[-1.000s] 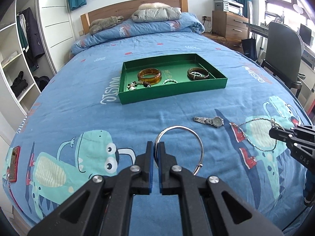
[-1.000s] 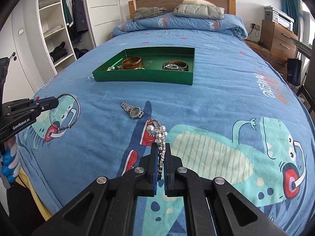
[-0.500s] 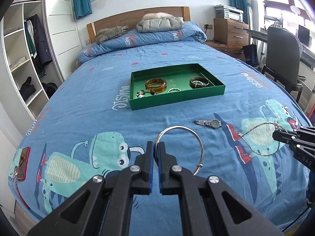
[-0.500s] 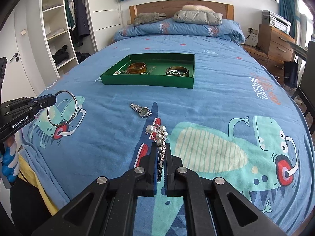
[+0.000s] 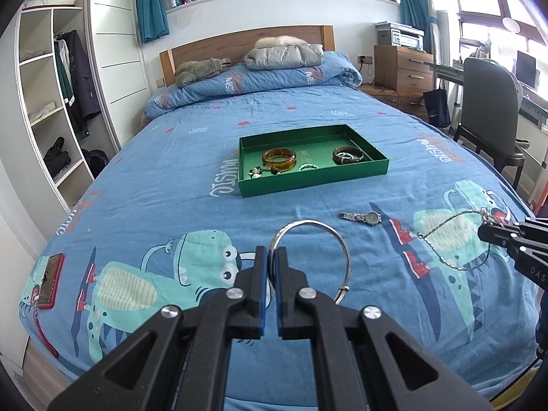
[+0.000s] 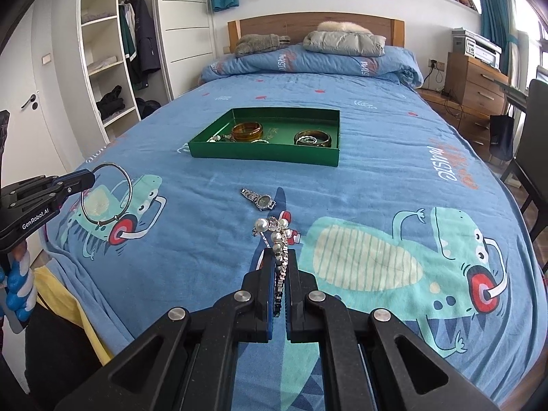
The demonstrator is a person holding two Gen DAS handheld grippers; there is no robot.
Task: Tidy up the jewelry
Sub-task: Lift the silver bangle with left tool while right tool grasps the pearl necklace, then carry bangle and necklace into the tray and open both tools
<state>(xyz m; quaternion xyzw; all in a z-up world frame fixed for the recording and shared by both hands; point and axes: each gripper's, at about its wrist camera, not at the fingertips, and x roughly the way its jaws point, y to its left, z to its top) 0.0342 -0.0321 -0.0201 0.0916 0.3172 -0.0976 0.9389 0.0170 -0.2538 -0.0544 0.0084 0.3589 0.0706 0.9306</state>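
The green tray (image 5: 313,181) lies in the middle of the bed (image 5: 171,157) and already holds part of the jewelry: an amber bangle (image 5: 279,158), a dark bangle (image 5: 347,154), a small ring (image 5: 307,167) and a little beaded piece (image 5: 263,172) in its near left corner, which is too small to name surely. Three pieces are not yet inside. The left gripper (image 5: 272,257) is pinching a thin silver hoop bangle (image 5: 316,250), lifted above the blanket, on the near side of the tray. The right gripper (image 6: 281,263) is pressed together on a pearl and chain necklace (image 6: 274,231), also on the near side of the tray. A silver watch (image 6: 258,198) lies on the blanket between the tray and the grippers, and no gripper touches it. I judge the task about half done: both carried pieces must go into the tray, then the watch
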